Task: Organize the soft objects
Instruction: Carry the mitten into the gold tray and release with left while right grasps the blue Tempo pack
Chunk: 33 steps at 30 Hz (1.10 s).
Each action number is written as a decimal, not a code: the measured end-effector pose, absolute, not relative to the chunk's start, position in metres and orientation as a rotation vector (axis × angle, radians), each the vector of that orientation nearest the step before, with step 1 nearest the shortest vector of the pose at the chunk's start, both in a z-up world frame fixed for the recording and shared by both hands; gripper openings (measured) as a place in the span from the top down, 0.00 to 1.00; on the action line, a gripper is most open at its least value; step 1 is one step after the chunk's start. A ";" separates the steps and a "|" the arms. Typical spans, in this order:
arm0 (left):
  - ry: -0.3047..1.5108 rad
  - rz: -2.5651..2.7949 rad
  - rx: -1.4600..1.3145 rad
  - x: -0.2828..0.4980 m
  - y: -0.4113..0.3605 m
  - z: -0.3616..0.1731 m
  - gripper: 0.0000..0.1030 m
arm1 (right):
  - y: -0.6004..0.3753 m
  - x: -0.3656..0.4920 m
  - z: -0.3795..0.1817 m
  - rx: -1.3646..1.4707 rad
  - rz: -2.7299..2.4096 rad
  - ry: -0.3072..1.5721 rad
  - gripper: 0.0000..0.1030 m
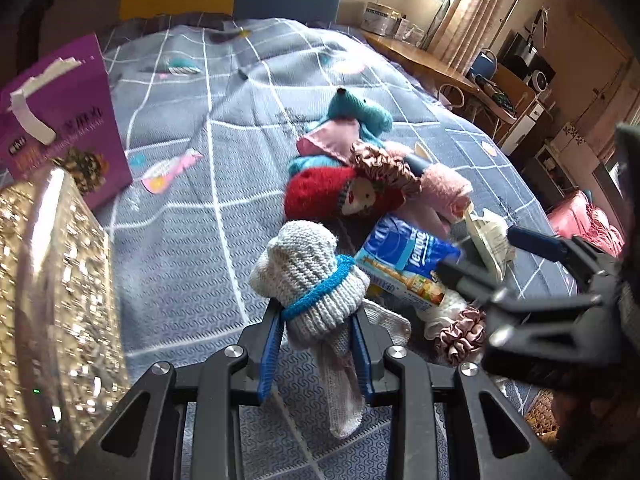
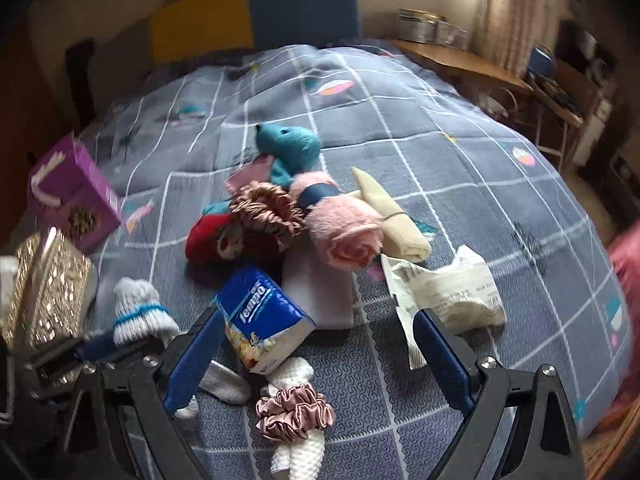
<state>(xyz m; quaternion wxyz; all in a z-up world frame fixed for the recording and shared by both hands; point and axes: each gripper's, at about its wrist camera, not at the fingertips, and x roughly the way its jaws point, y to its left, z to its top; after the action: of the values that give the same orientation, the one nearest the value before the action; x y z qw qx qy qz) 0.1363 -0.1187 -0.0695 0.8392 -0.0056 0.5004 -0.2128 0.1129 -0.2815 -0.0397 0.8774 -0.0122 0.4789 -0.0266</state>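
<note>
A grey knitted sock point(image 1: 308, 276) with a blue band stands between the blue pads of my left gripper point(image 1: 316, 316), which is shut on its lower part. The right wrist view shows the same sock point(image 2: 136, 312) at the left in the left gripper point(image 2: 100, 346). My right gripper point(image 2: 316, 320) is open wide just above the bed, with a blue tissue pack point(image 2: 264, 316) leaning by its left finger. A pink scrunchie point(image 2: 294, 416) and a white knitted piece point(image 2: 296, 452) lie between its jaws, untouched. In the left wrist view the right gripper point(image 1: 492, 256) hovers at the tissue pack point(image 1: 408, 252).
A pile on the grey checked bed cover point(image 2: 460, 160) holds a teal plush point(image 2: 292, 144), red knitted doll point(image 2: 216, 240), brown scrunchie point(image 2: 268, 212), pink fluffy roll point(image 2: 344, 236), cream cloth roll point(image 2: 396, 216) and white packet point(image 2: 460, 292). A purple box point(image 2: 72, 196) and glittery gold box point(image 2: 48, 292) stand left.
</note>
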 end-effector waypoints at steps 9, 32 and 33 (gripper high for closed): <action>0.997 -0.409 -0.016 0.148 -0.103 -0.041 0.70 | -0.250 0.132 -0.064 -0.286 0.079 1.101 0.08; 0.736 0.017 -0.247 0.207 0.123 0.080 0.70 | -0.247 0.152 -0.098 -0.384 0.067 1.142 0.42; 0.738 0.047 -0.262 0.200 0.141 0.074 0.70 | -0.247 0.153 -0.100 -0.383 0.067 1.142 0.42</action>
<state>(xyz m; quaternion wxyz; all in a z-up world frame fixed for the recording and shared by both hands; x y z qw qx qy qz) 0.1995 0.1407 0.0737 0.9241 -0.1277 0.3595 0.0230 0.1528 -0.2473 -0.1000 0.8235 -0.1803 0.5369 0.0313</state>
